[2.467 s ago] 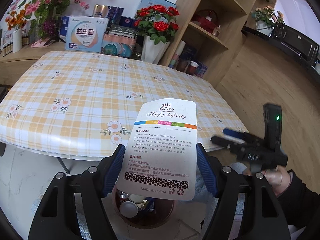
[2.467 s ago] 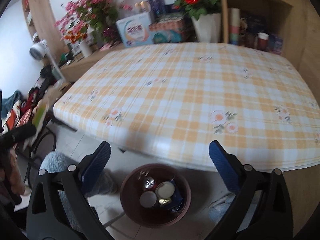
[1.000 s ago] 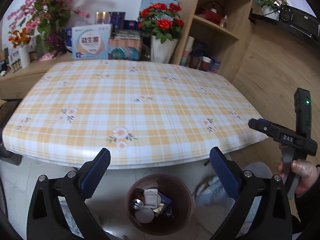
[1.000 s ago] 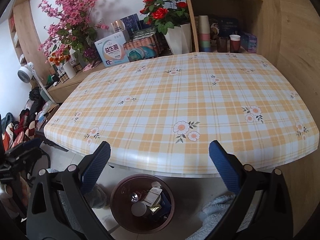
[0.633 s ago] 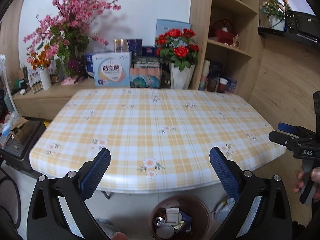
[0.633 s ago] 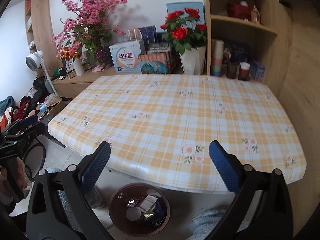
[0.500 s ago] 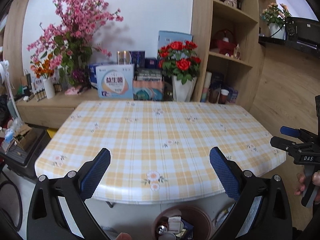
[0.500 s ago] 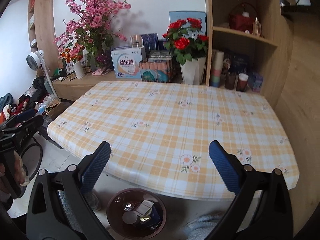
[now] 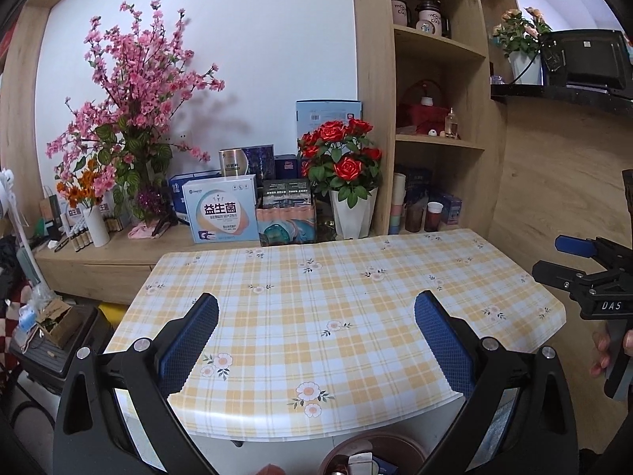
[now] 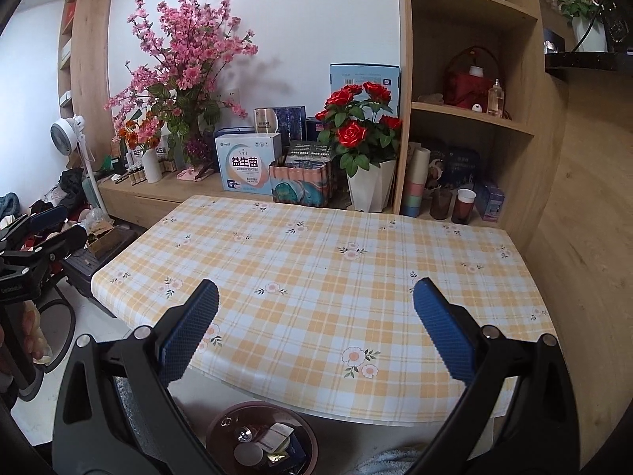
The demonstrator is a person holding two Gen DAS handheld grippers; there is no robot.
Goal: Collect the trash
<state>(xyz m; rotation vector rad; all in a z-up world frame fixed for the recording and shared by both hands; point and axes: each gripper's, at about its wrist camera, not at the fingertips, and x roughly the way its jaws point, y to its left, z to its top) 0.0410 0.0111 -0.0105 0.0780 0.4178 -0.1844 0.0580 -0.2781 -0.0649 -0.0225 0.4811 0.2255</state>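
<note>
Currently both grippers are up over the near edge of the desk (image 9: 356,277), facing the shelf wall. My left gripper (image 9: 316,340) has its blue pads spread wide with nothing between them — just yellow plaid cloth showing through the gap. My right gripper (image 10: 315,336) is the same: spread wide, empty.

Trash bin (image 10: 308,435) — a round brown tub on the floor, tucked just under the desk's near edge, at 6 o'clock in the right wrist view. Inside it I can see a white round lid, a shiny metal piece, a white card and some dark blue packaging; the rest is too jumbled to sort out. In the left wrist view only the bin's rim (image 9: 376,441) peeks in at 6 o'clock, with a bit of white card in it.

Cross-views: the right gripper (image 9: 581,273) shows at 3 o'clock in the left camera, with my hand (image 9: 609,352) on its handle. The left gripper (image 10: 39,233) shows at 9 o'clock in the right camera.

Beyond the desk at 12 o'clock: a white pot of red roses (image 9: 346,158), a white and blue box (image 9: 225,208) with Chinese print beside it, and a pink blossom arrangement (image 9: 138,79) at 10 o'clock. A wooden shelf unit (image 9: 435,79) stands at 1 o'clock with jars and cups on it.
</note>
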